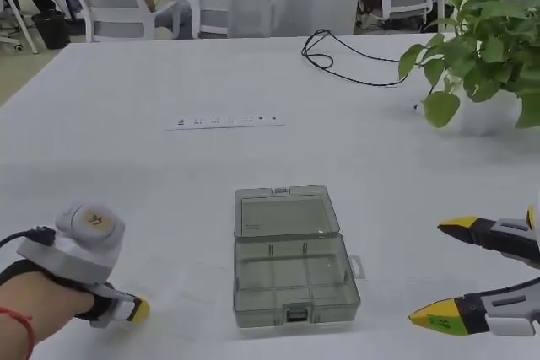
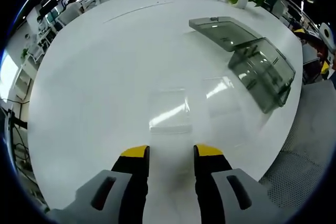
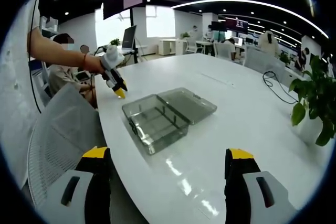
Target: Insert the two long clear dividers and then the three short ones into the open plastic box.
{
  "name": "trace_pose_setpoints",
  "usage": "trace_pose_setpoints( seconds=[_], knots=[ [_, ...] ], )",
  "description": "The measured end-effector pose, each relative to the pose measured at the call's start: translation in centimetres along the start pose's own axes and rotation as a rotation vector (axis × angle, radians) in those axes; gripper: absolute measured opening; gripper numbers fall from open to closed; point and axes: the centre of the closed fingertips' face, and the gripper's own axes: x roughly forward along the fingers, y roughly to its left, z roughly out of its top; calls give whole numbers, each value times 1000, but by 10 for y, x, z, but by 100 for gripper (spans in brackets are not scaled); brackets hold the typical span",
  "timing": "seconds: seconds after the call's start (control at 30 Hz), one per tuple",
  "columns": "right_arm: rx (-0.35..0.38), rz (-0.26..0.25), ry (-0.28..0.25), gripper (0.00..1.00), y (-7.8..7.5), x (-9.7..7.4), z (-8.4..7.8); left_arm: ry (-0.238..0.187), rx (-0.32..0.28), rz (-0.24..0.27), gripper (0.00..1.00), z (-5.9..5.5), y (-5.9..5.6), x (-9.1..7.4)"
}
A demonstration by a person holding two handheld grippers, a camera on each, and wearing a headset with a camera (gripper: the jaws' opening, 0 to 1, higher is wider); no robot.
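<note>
Clear divider (image 2: pixel 169 111) lies flat on the desk near its front edge, directly ahead of the left gripper (image 2: pixel 172 151), between it and the open plastic box (image 2: pixel 260 69); long axis unreadable through glare. Left jaws narrowly parted, empty, held low. Right gripper (image 3: pixel 168 153) spread wide, empty, beyond the box.

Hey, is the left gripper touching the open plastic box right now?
Apart. The head view shows bare table between the yellow tips of the left gripper and the left wall of the box.
</note>
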Motion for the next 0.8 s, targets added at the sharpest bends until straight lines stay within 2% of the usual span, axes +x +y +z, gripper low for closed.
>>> trace_pose_setpoints(
  seconds=[0.4, 0.63, 0.8],
  knots=[
    [4, 1, 5, 90, 1, 0, -3, 57, 30, -17, 32, 0, 0, 2],
    [5, 6, 13, 90, 2, 2, -3, 37, 35, -39, 32, 0, -2, 1],
    [-4, 11, 21, 89, 3, 4, -3, 9, -9, -60, 31, 2, -5, 0]
  ],
)
